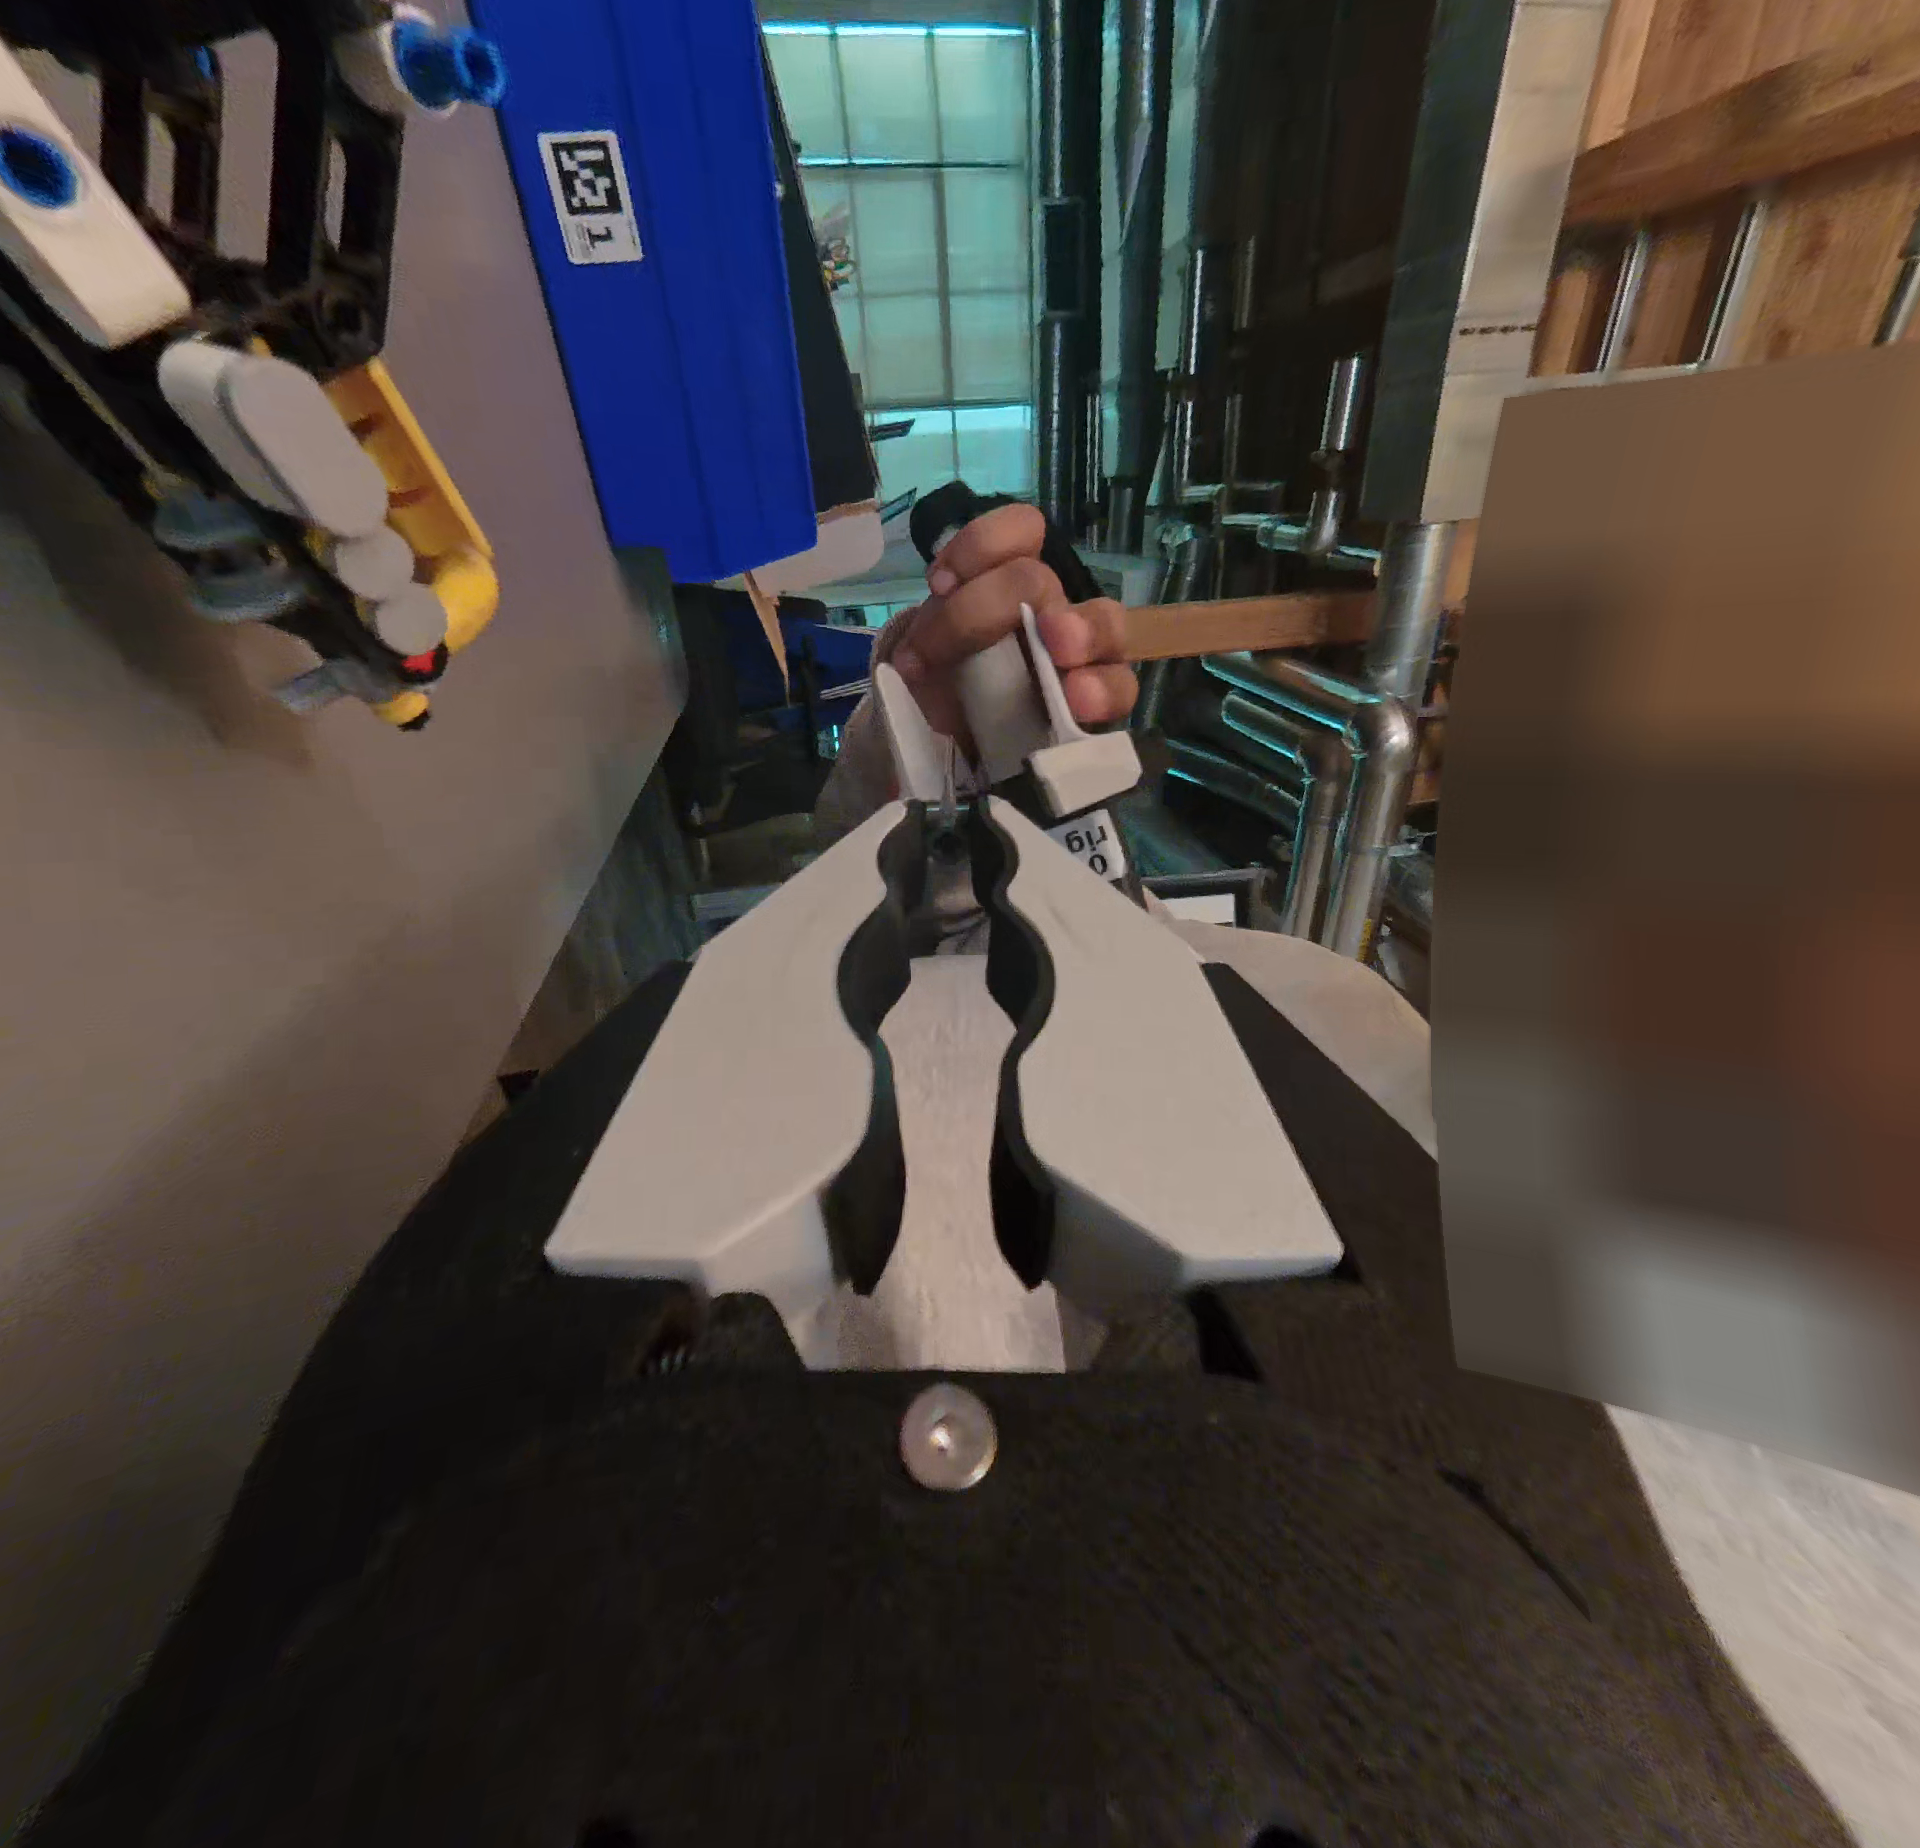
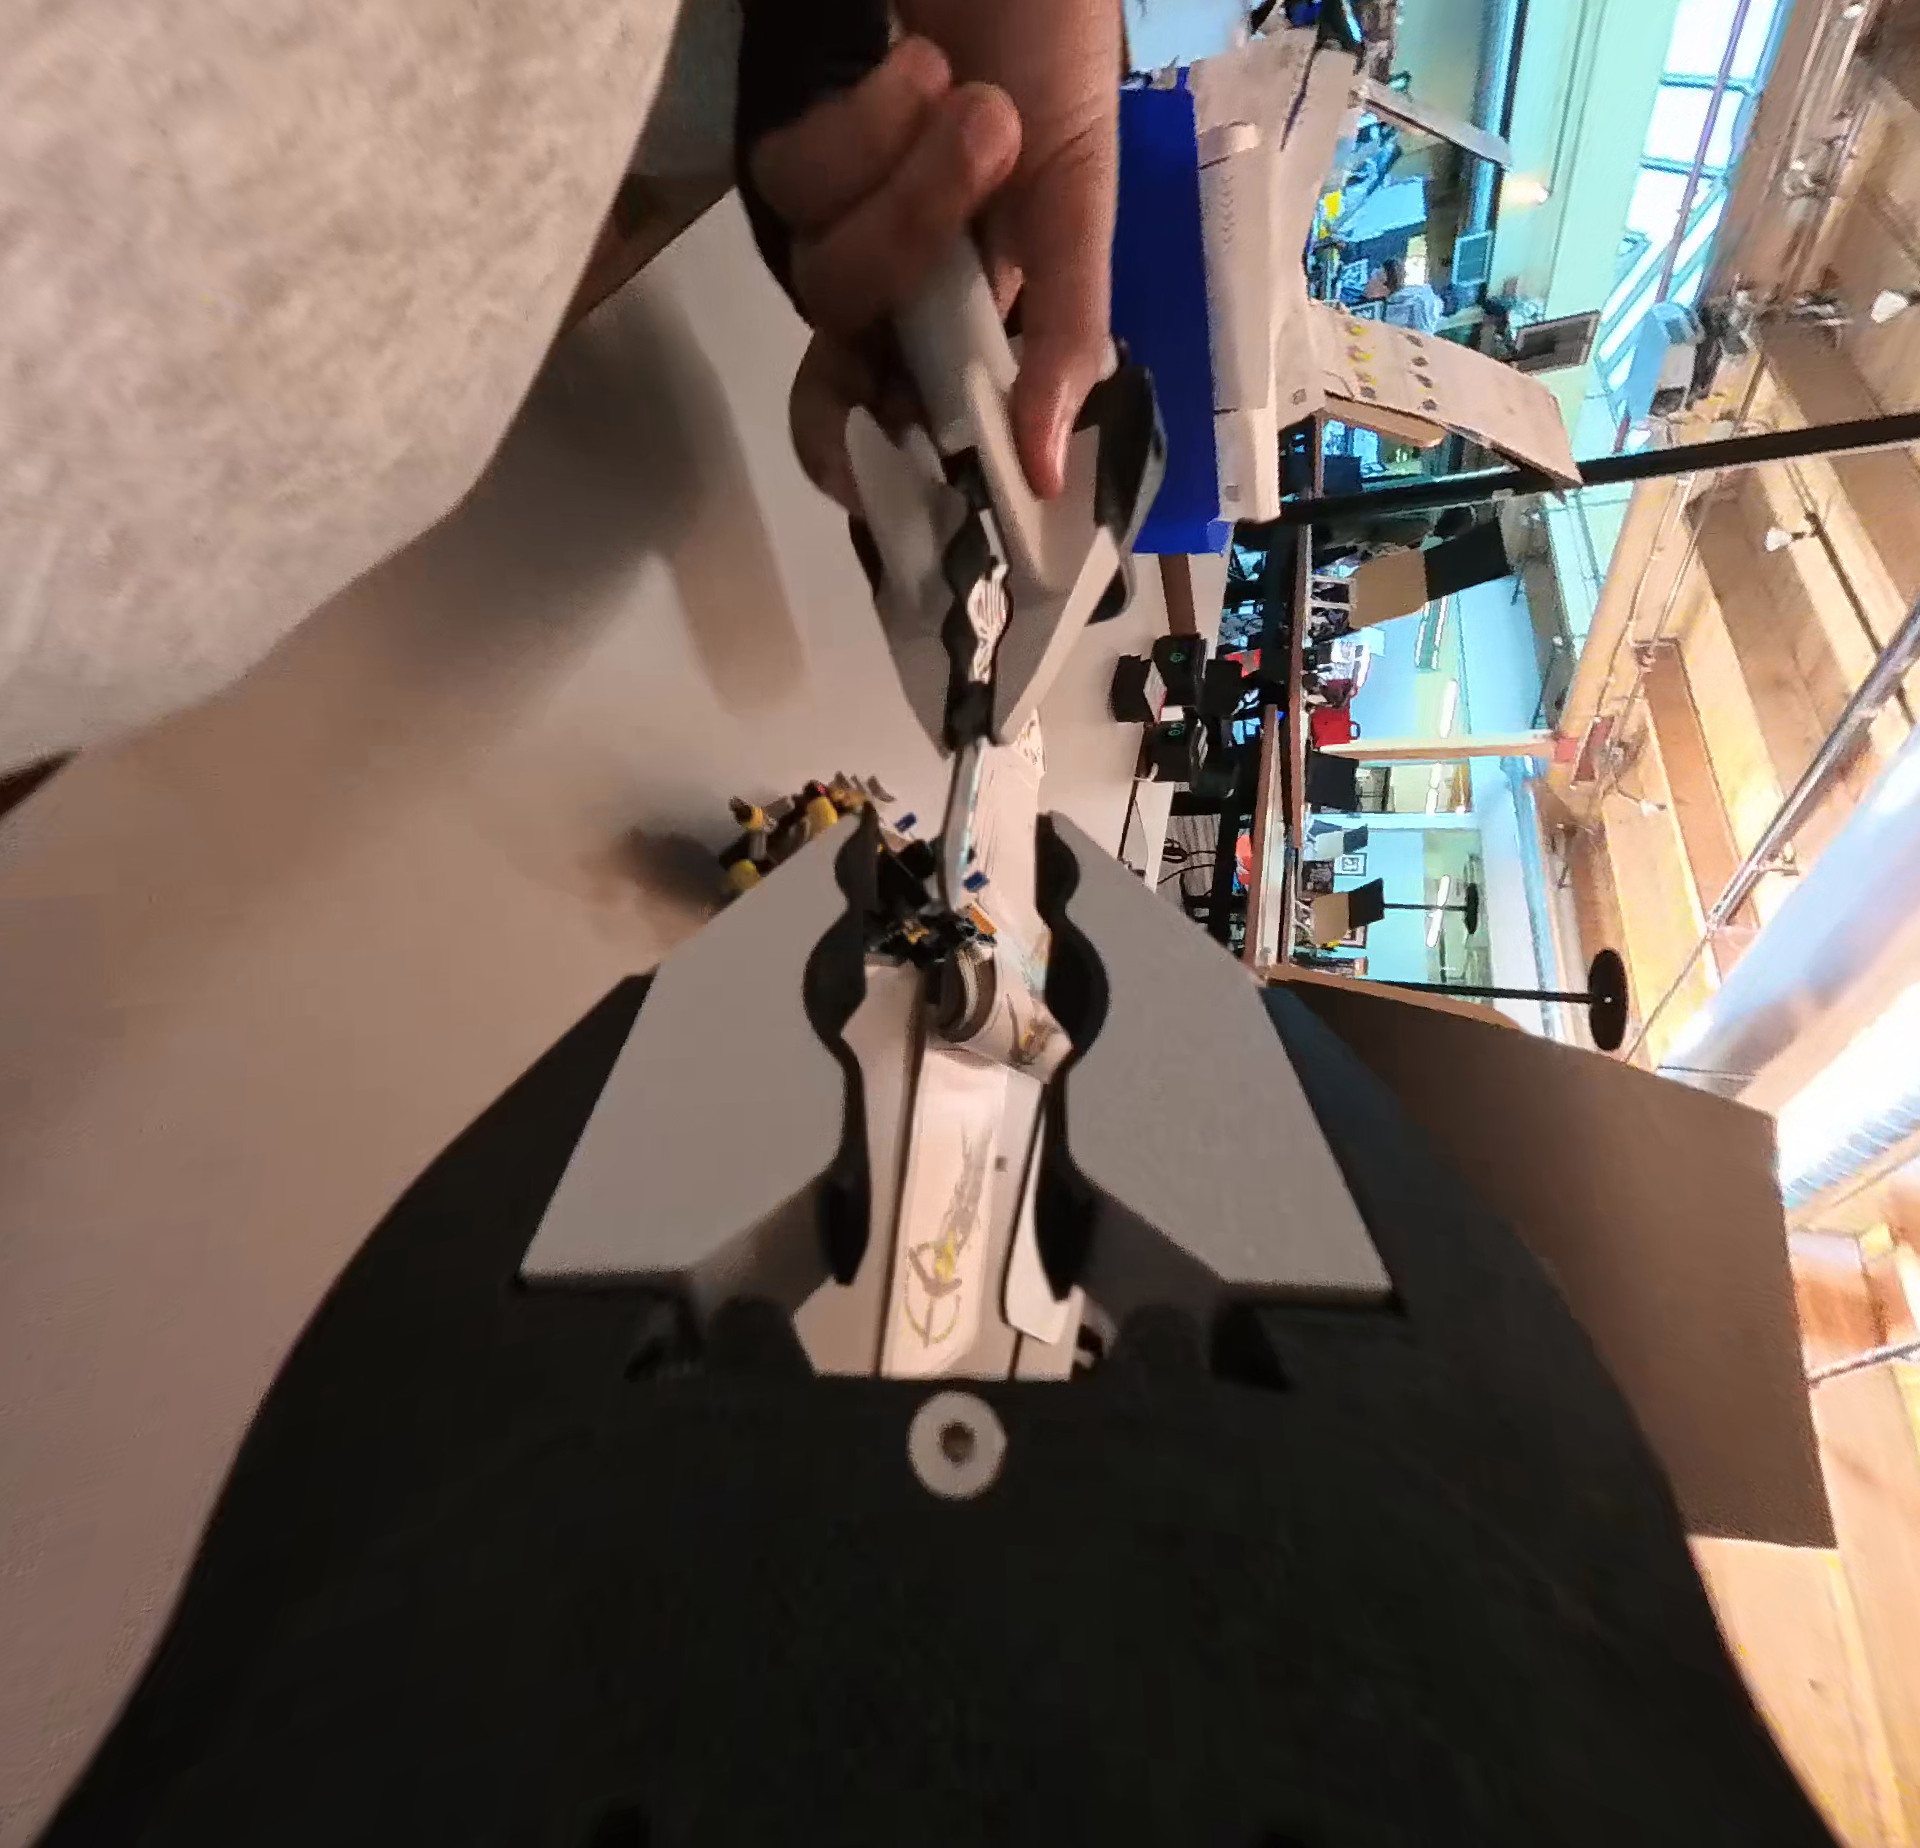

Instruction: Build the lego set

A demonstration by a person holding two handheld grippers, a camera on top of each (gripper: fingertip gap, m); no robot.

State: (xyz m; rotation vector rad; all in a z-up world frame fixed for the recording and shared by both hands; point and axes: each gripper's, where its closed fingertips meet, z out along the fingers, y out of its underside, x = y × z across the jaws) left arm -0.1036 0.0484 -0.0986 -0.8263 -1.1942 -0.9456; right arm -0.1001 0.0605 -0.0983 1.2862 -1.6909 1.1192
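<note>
A small grey piece is pinched at the left gripper tips; the model is clamped by the right gripper. Before pressing, the piece should be aligned squarely.

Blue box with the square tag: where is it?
In the left wrist view, the blue box sits upper left of centre on the grey table, just right of the black-and-yellow lego model.
</note>
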